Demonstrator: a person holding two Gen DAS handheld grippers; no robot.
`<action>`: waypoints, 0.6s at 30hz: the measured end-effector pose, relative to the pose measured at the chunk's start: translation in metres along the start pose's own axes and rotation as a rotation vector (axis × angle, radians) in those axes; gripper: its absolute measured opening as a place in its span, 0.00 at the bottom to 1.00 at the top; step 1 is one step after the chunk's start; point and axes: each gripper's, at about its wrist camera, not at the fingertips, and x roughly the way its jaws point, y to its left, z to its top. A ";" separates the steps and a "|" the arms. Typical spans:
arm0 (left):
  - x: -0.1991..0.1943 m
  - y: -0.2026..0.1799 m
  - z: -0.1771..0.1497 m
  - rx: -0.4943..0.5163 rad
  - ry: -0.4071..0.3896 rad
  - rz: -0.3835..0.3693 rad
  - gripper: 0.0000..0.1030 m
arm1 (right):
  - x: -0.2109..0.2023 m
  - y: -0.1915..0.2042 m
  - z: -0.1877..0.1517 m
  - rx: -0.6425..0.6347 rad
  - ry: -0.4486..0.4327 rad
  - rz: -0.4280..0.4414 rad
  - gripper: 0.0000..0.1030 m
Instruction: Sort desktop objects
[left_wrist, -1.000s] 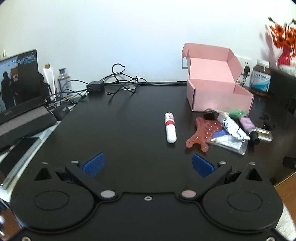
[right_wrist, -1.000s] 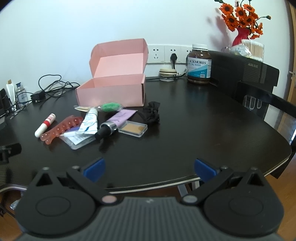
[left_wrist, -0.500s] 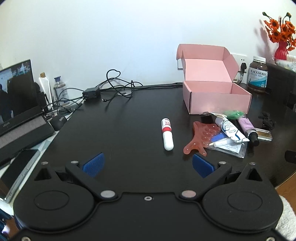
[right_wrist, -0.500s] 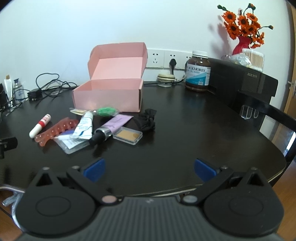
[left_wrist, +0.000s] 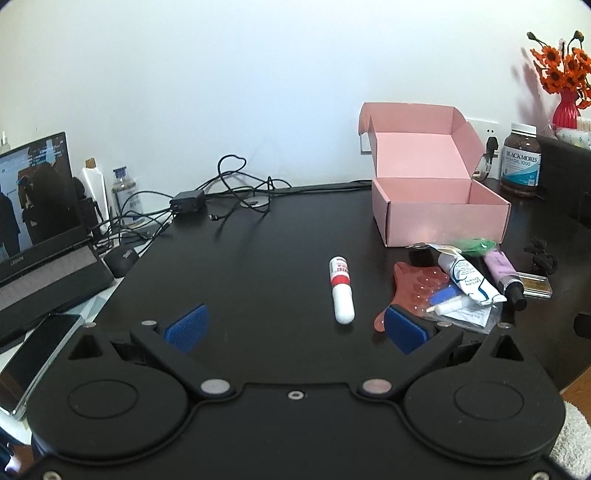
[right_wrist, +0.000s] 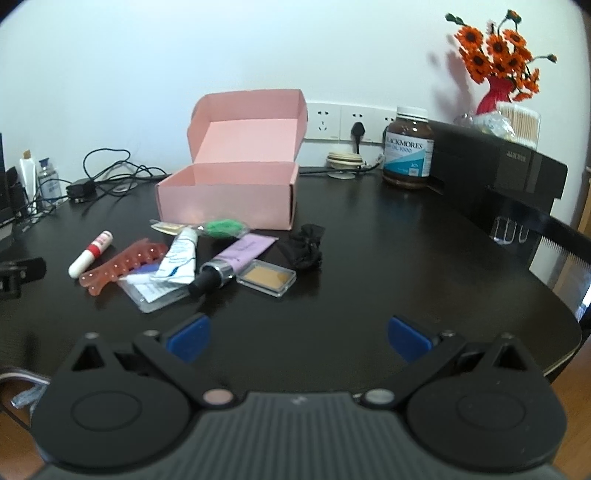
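Black desk (left_wrist: 258, 258), left tool (left_wrist: 295, 326) spread wide, empty, above the near edge, right tool (right_wrist: 299, 334) likewise wide, holding nothing.

A laptop (left_wrist: 35, 225) stands open at the far left, with a phone (left_wrist: 35, 354) lying near it and a mouse (left_wrist: 121, 256) beside it. Cables (left_wrist: 229, 184) tangle along the far edge of the counter (right_wrist: 424, 258). At the far right stand a supplement jar (right_wrist: 408, 147) and a red vase of orange flowers (right_wrist: 496, 66).
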 end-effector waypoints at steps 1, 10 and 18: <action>0.001 0.000 0.000 0.006 -0.003 0.002 1.00 | 0.000 0.000 0.000 -0.002 0.000 -0.001 0.99; 0.004 0.004 0.005 0.024 -0.017 -0.024 1.00 | 0.008 -0.003 0.005 -0.012 0.012 0.013 0.99; 0.018 -0.006 0.011 0.111 -0.034 0.054 1.00 | 0.017 -0.002 0.011 -0.039 0.031 0.050 0.99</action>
